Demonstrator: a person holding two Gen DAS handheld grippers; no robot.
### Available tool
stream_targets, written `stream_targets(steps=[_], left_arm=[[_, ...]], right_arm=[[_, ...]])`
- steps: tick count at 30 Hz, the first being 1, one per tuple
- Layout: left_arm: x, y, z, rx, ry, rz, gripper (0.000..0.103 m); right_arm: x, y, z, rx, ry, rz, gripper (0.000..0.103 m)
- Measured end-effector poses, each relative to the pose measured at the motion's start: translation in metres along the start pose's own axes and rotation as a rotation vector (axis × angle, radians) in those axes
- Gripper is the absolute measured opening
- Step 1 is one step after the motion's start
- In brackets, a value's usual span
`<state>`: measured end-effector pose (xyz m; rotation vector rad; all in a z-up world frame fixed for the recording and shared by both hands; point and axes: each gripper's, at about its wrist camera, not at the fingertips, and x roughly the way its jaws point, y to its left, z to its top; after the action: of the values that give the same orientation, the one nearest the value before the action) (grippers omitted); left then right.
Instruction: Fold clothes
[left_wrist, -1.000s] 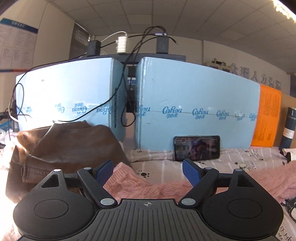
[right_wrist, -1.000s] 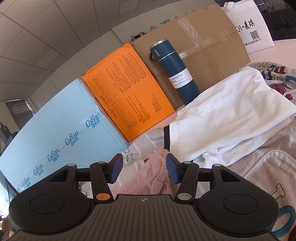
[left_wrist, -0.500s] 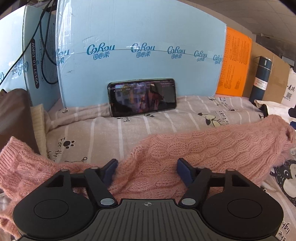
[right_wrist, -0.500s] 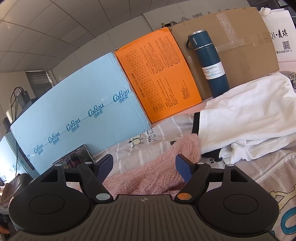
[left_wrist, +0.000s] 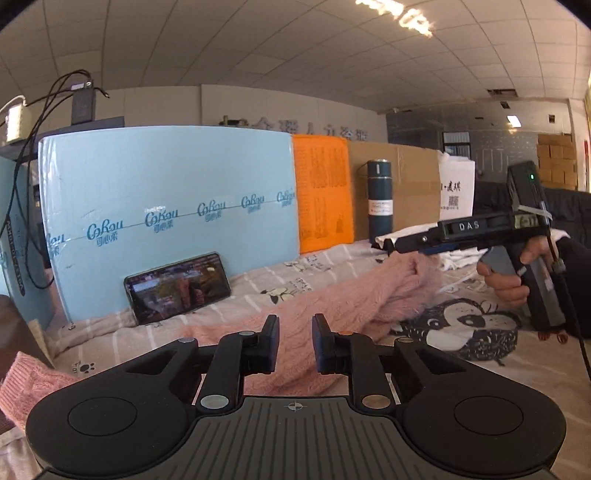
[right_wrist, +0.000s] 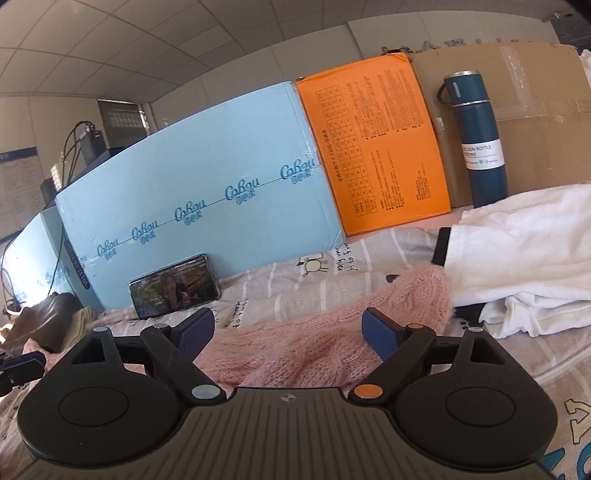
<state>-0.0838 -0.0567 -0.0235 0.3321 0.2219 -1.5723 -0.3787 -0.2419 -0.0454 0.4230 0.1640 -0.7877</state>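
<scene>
The bed sheet, striped and printed with cartoon animals, spreads under everything. Behind it stand a long light-blue box, an orange box and a brown cardboard box. The pink knitted sweater lies stretched across the sheet, one end beside a pile of white clothes. In the left wrist view the left gripper sits low over the sweater, its fingers close together with a narrow gap; whether any knit is caught between them I cannot tell. The right gripper has its fingers wide apart over the sweater's other end, and a hand holds its handle. A dark blue vacuum bottle stands upright against the cardboard box, and a phone leans on the blue box
</scene>
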Motion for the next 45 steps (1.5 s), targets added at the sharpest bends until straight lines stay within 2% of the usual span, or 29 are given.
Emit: stream_targets(steps=[3,4,5,7,9,12,15,20,22,23,24,26,27,28,29,30,35,42,45], left_arm=[[-0.004,-0.011,-0.006,0.063,0.008,-0.017,0.024],[-0.005,-0.003,-0.006,0.019,0.003,0.006,0.041],[-0.006,0.005,-0.006,-0.027,-0.002,0.031,0.064],[-0.011,0.018,-0.007,-0.102,-0.052,0.089,0.085],[-0.014,0.026,-0.005,-0.124,-0.093,0.149,0.086],[-0.004,0.038,0.003,-0.131,-0.061,0.194,0.087],[0.018,0.049,0.006,-0.185,0.026,0.149,0.088],[0.052,0.055,-0.001,-0.241,0.163,0.127,0.086],[0.052,0.057,-0.004,-0.253,0.175,0.119,0.084],[0.052,0.057,-0.005,-0.256,0.176,0.123,0.079],[0.051,0.058,-0.006,-0.26,0.177,0.126,0.075],[0.053,0.059,-0.007,-0.268,0.19,0.123,0.055],[0.054,0.059,-0.007,-0.272,0.19,0.123,0.053],[0.053,0.059,-0.006,-0.273,0.182,0.12,0.046],[0.052,0.059,-0.006,-0.273,0.174,0.117,0.038],[0.05,0.058,-0.005,-0.268,0.163,0.114,0.036],[0.035,0.043,-0.002,-0.204,0.116,0.1,0.018],[-0.009,0.008,-0.008,-0.141,0.032,0.066,0.018],[-0.029,-0.005,-0.014,-0.116,0.017,0.053,0.018]], right_arm=[[0.007,0.027,0.0,-0.177,0.043,0.064,0.094],[0.01,0.037,0.0,-0.237,0.059,0.079,0.094],[0.013,0.044,0.003,-0.267,0.067,0.086,0.094],[0.018,0.052,0.01,-0.301,0.062,0.11,0.094],[0.025,0.057,0.017,-0.333,0.064,0.132,0.094],[0.051,0.056,0.029,-0.337,0.124,0.151,0.094],[0.076,0.047,0.033,-0.295,0.196,0.165,0.094],[0.105,0.035,0.024,-0.236,0.314,0.205,0.092],[0.109,0.034,0.015,-0.237,0.342,0.217,0.09],[0.111,0.033,0.011,-0.238,0.354,0.224,0.078],[0.111,0.033,0.009,-0.24,0.355,0.237,0.061],[0.11,0.033,0.005,-0.245,0.356,0.262,0.042],[0.107,0.036,0.004,-0.265,0.346,0.264,0.034],[0.104,0.039,0.004,-0.285,0.336,0.267,0.03],[0.101,0.041,0.004,-0.306,0.326,0.269,0.02],[0.097,0.044,0.004,-0.33,0.311,0.264,0.012],[0.065,0.055,0.006,-0.378,0.228,0.263,0.008],[-0.027,0.061,0.001,-0.36,0.043,0.26,0.002],[-0.059,0.059,-0.017,-0.344,0.055,0.26,0.001]])
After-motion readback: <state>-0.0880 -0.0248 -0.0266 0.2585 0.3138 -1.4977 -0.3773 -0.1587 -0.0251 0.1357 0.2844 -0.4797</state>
